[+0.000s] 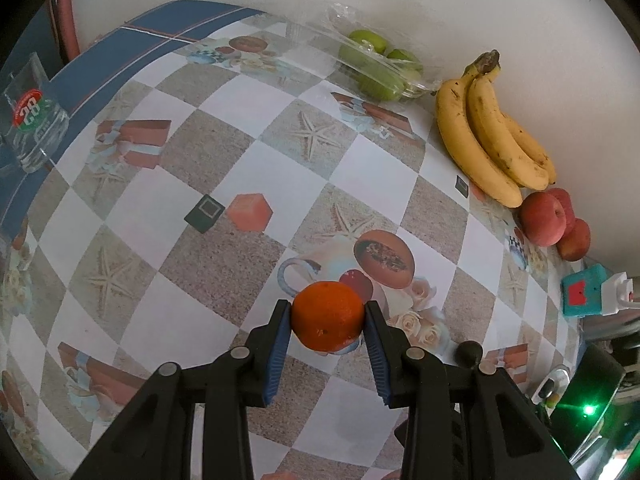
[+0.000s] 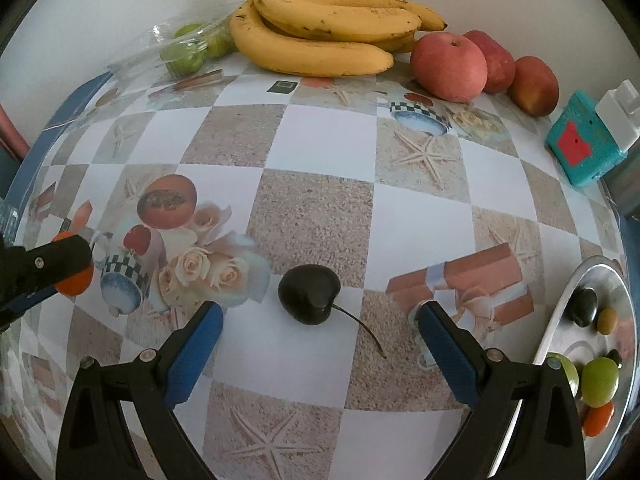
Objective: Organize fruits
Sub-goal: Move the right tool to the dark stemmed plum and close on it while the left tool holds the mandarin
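My left gripper (image 1: 327,312) is shut on a small orange (image 1: 327,315) and holds it over the patterned tablecloth; it also shows at the left edge of the right wrist view (image 2: 74,276). My right gripper (image 2: 318,316) is open, with a dark cherry (image 2: 309,293) and its stem lying on the cloth between its fingers. The cherry shows in the left wrist view (image 1: 469,353) too. A metal plate (image 2: 560,312) at the right holds several small fruits.
Along the wall lie a bunch of bananas (image 2: 320,36), three red apples (image 2: 450,66) and green fruits in a clear bag (image 1: 376,66). A teal block with a white plug (image 2: 584,140) sits at the right. A glass (image 1: 32,116) stands at the far left.
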